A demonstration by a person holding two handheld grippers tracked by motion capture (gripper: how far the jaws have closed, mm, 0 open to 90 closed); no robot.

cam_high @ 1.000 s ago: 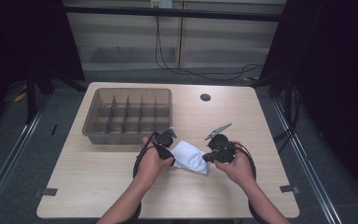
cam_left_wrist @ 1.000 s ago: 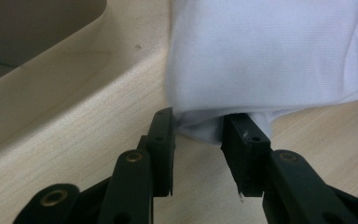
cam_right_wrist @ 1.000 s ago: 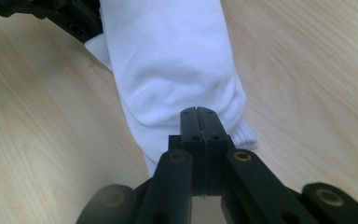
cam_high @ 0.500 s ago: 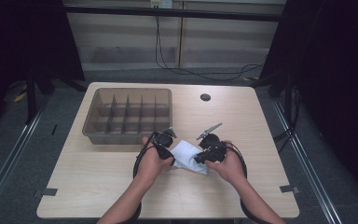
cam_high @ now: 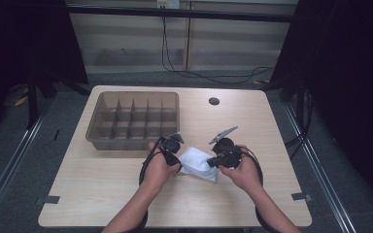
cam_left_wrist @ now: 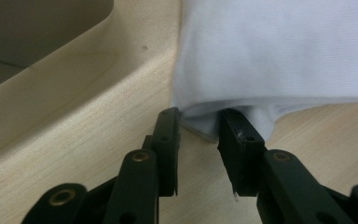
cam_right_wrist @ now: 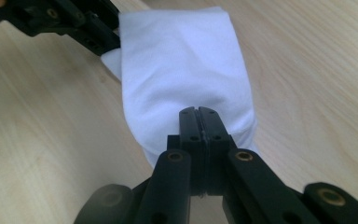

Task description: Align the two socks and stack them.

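Since the frame a second ago, my left hand has kept its place at the cloth's left end, and the right gripper has shifted left, closer onto the cloth's right end. The left gripper's [cam_high: 175,151] jaws have just been closing; in the left gripper view they stand parted with a fold of the white cloth [cam_left_wrist: 279,60] tucked between them, and I cannot tell whether the pads press on it. The cloth [cam_high: 200,164] lies on the table [cam_high: 102,194], near its front middle, just beside the grey divider tray [cam_high: 97,127] on its near right. The right gripper [cam_right_wrist: 199,114] has its jaws pressed together over the cloth's near edge, apparently nipping fabric.
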